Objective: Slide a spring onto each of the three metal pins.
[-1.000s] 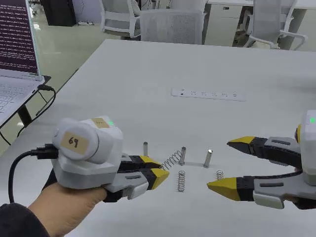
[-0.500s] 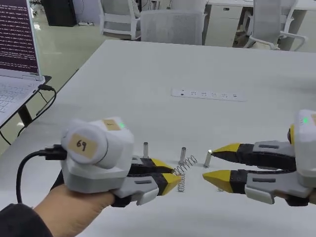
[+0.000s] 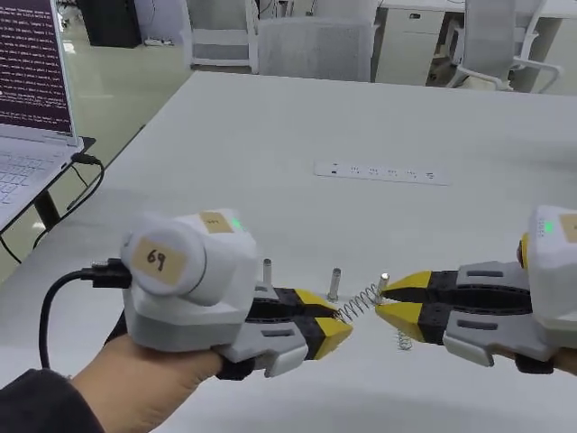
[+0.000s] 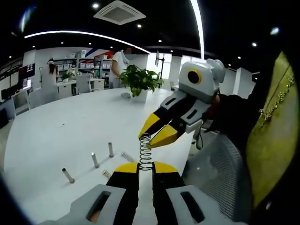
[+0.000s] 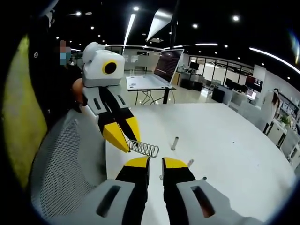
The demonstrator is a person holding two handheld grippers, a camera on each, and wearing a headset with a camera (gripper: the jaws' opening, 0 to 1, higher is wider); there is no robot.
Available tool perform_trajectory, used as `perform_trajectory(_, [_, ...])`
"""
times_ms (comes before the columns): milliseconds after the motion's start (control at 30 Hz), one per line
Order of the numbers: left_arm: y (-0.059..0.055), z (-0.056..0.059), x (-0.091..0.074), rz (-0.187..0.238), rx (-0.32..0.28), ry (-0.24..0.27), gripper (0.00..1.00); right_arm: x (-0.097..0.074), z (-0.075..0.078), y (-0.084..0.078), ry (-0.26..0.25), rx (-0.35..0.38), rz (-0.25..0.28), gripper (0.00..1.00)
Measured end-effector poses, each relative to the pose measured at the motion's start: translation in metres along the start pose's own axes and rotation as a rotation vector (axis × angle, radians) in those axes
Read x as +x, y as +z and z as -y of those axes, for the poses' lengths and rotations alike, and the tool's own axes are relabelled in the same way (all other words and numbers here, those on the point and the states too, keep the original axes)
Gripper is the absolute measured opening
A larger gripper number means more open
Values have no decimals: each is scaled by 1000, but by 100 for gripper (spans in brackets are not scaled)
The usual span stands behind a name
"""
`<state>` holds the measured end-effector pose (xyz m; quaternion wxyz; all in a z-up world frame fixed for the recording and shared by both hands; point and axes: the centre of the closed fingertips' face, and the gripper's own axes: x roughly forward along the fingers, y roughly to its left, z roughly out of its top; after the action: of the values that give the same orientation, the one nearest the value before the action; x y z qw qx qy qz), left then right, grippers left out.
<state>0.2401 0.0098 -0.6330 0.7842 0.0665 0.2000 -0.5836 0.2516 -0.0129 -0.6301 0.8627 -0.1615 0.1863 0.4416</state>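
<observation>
Head view: a white table (image 3: 270,135) bears three metal pins (image 3: 334,282), upright in a row and well apart from a white power strip (image 3: 380,171) farther back. The left gripper (image 3: 341,321) and right gripper (image 3: 382,300) meet tip to tip just in front of the pins. A spring (image 3: 359,304) bridges them in the air above the table. The left gripper's body covers the table in front of the leftmost pin, and the right gripper's jaws cross the lower part of the rightmost pin. An open laptop (image 3: 32,99) stands at far left, a black cable (image 3: 54,298) runs to the left gripper, and office chairs (image 3: 315,45) stand beyond the table.

Left gripper view: its jaws are clenched on one end of the spring, which rises straight from their tips. The other end lies at the right gripper's yellow tips, which are nearly closed; whether they pinch the coil cannot be told. Two loose springs (image 4: 127,156) lie flat beside the pins, making three springs in all. All three pins stand bare. A potted plant (image 4: 140,79) stands at the table's far end.
</observation>
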Motion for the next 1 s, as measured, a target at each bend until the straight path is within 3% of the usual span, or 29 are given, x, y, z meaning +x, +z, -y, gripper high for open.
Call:
perform_trajectory(367, [1, 3, 1, 0, 7, -12, 2, -2, 2, 4, -19, -27, 11, 4])
perform_trajectory(867, [-2, 2, 4, -15, 26, -6, 2, -2, -6, 15, 4, -21, 42, 4])
perform_trajectory(1000, [-3, 2, 5, -20, 30, -6, 2, -2, -7, 14, 4, -35, 30, 4])
